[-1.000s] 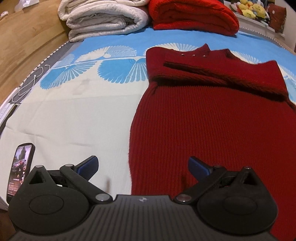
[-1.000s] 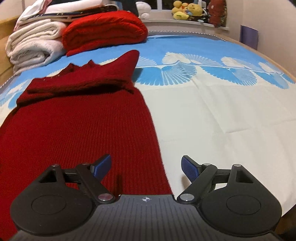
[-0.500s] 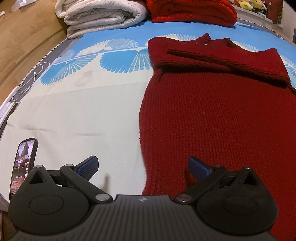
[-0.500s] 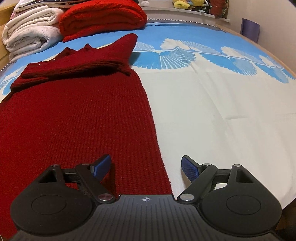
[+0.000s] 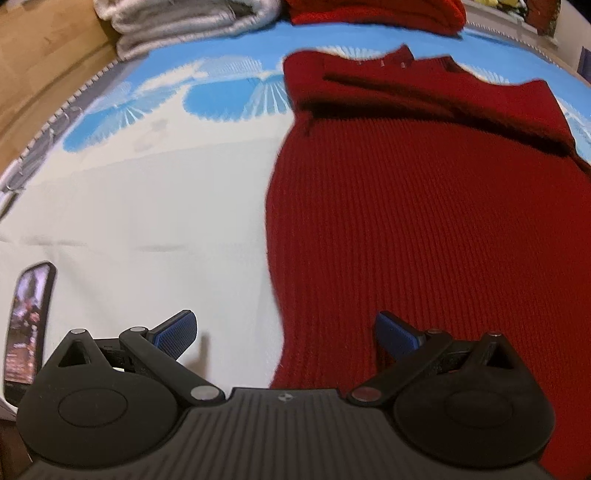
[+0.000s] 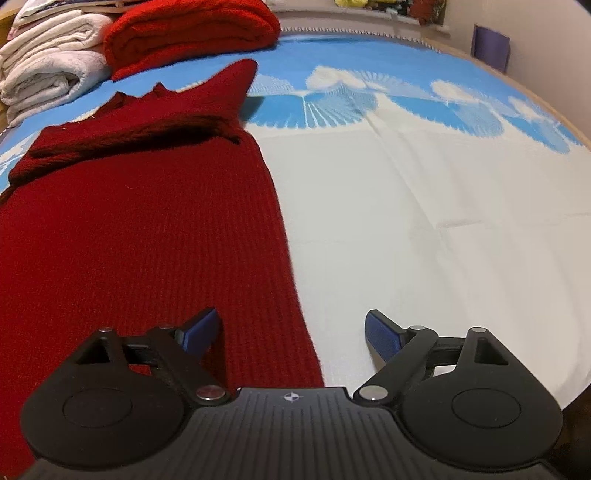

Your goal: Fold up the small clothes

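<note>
sweater: dark red rib knit, flat on the bed, collar at far end, sleeves folded across the chest; hem at the near edge
sweater left edge: runs between the fingers of the left claw, right pad over the knit, left pad over bare sheet
sweater right edge: runs between the fingers of the right claw, left pad over the knit, right pad over sheet
left claw: wide open, nothing pinched, pointing down at the hem corner
right claw: jaws opening, wide apart, sweater edge between them but not pressed
sheet: white near, blue fan print far, a few creases
phone: screen lit, at the bed's left edge, left of the left claw
red blanket: folded, beyond the collar
white blankets: stacked, just left of the red blanket
toys: on far ledge, blurred
</note>
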{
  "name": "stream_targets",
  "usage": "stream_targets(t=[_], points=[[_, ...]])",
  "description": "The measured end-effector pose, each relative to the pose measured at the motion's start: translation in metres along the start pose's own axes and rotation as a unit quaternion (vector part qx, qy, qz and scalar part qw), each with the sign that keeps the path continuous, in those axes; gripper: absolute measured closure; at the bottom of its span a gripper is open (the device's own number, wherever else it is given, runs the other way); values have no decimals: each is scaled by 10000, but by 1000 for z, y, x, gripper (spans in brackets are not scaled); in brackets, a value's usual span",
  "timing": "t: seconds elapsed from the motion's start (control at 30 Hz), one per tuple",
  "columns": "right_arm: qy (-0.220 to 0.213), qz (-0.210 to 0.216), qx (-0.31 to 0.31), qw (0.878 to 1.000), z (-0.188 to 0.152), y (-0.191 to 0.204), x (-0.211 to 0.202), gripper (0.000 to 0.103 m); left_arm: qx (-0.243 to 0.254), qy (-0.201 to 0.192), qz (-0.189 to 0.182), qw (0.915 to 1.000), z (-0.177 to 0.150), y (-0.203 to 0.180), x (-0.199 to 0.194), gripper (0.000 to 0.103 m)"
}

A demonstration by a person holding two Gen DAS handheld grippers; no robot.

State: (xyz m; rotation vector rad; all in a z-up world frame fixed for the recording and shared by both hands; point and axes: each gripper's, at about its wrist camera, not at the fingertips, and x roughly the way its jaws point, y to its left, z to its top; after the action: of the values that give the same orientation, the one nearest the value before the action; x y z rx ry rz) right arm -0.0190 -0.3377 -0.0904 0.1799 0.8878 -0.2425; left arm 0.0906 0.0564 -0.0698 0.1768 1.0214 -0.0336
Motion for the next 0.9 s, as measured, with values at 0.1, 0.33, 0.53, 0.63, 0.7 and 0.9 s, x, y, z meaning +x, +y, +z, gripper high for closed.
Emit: stream_targets(t=[0.1,0.33,0.53,0.63,0.7,0.9], points=[[243,280,186,9991,-2,-6,6,8,-165,37,-142,9998,-7,4,4,0],[264,751,75,9968,-17,-11,-8,6,-594,331,-810,9944,-30,19,-4,0],[185,1054,-1,9943,-36,-8,-26,16,-650,276,-828,9941,-52,14,-18,6],[51,1087,268,9937,-43,-15,-36,82,-812,88,-817,9933,-61,14,-35,50],[94,1448,879,9855,-47,-28,-40,82,-962,46,-1048,9898,-67,17,-48,81],[-516,1927,1450,9691,-53,-41,-83,85,-908,-487,-1197,9874,-80,18,-98,84]])
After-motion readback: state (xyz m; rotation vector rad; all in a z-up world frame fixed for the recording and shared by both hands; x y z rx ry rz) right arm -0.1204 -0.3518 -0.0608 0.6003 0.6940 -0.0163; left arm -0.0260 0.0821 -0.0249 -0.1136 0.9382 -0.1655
